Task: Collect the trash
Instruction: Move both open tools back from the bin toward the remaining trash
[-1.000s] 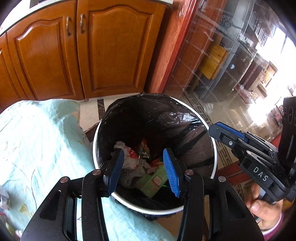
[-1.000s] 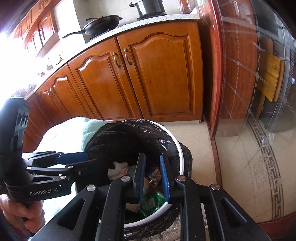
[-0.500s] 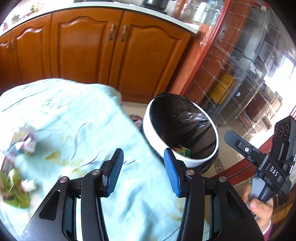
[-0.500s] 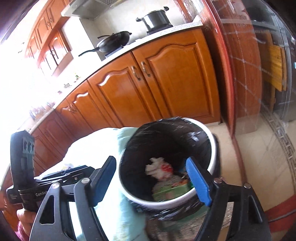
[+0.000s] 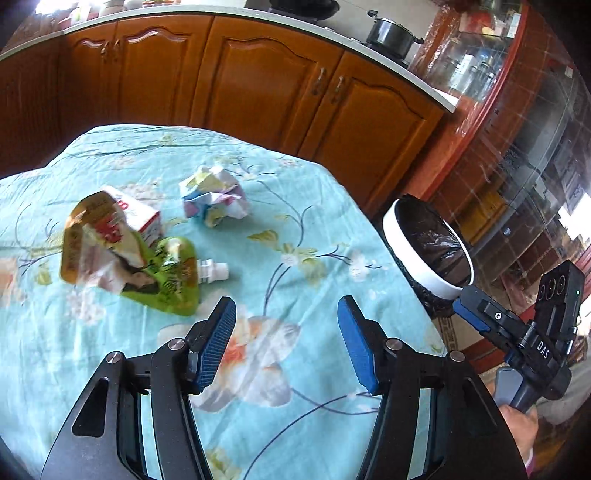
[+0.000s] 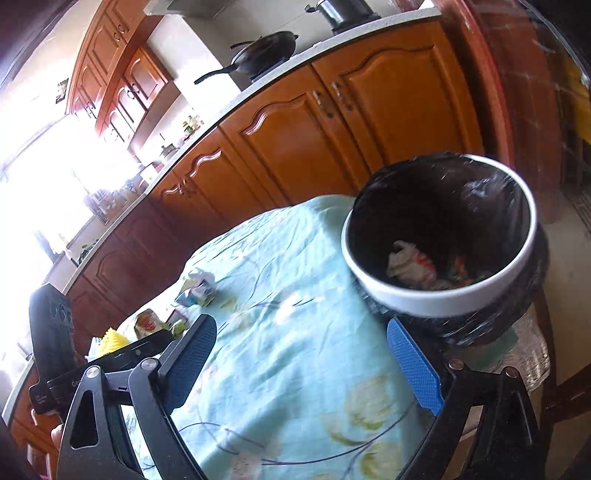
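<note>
A white bin [image 5: 424,251] with a black liner stands off the table's right edge; in the right wrist view the bin [image 6: 439,299] holds crumpled wrappers. On the floral blue tablecloth [image 5: 258,266] lie a green spouted pouch [image 5: 170,277], a red-and-white carton [image 5: 136,218] and a crumpled paper ball [image 5: 214,195]. My left gripper [image 5: 286,339] hovers over the cloth, its jaws opening with nothing between them, the pouch ahead to the left. My right gripper [image 6: 301,365] is over the table edge beside the bin, its jaws opening wide and empty.
Wooden kitchen cabinets [image 5: 258,81] run behind the table, with a pot [image 5: 391,33] and a pan [image 6: 266,55] on the counter. A yellow spiky object [image 6: 112,341] sits at the table's far left. A glass cabinet [image 5: 517,147] stands behind the bin.
Both grippers have swung left from above the bin to over the table. The right gripper's jaws went from nearly shut to wide open; the left gripper's jaws widened. The table trash came into view.
</note>
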